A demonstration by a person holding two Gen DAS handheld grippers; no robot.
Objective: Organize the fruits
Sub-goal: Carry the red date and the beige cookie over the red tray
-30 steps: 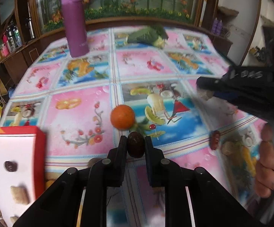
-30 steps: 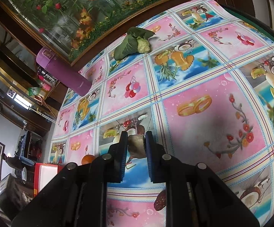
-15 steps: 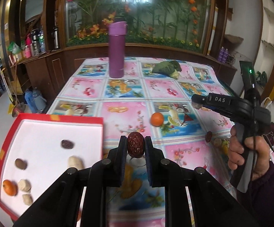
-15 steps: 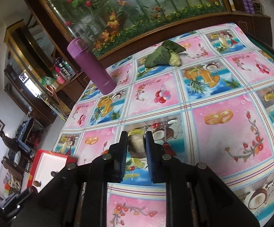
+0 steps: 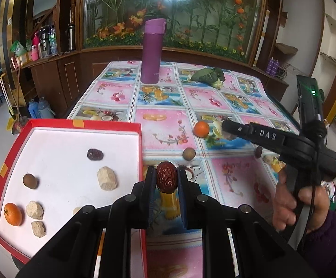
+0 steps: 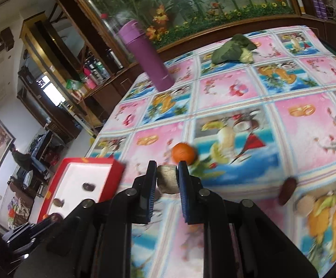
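So our left gripper (image 5: 166, 180) has its two fingers squeezed in on a wrinkly red date (image 5: 166, 177), pinched at the sides with the top poking out above the tips, and we're holding it up in the air right by the near corner of the red box (image 5: 142, 148), not over the white inside yet as far as we can tell. Our right gripper (image 6: 167, 180) is likewise clamped on a pale lumpy chunk (image 6: 167, 178), a nut or dried bit maybe, too blurry to call, and it's up over the tablecloth (image 6: 302, 120) pointing toward the box (image 6: 91, 162). We'd guess both get carried high like this so they clear the red wall before dropping in. The box already has a dark date (image 5: 94, 154), a brown round one (image 5: 30, 181), some pale chunks (image 5: 107, 178) and a small orange (image 5: 12, 214) spread on its white floor, so that's clearly the collecting spot. Still loose on the cloth: an orange (image 5: 201, 129), a brown ball (image 5: 189, 154) just past the box edge, and a dark date (image 5: 258, 151) partly behind the right tool. The purple flask (image 5: 152, 51) and leafy veg (image 5: 208, 76) sit well back and look like they're not part of this, so quite a few trips left we reckon
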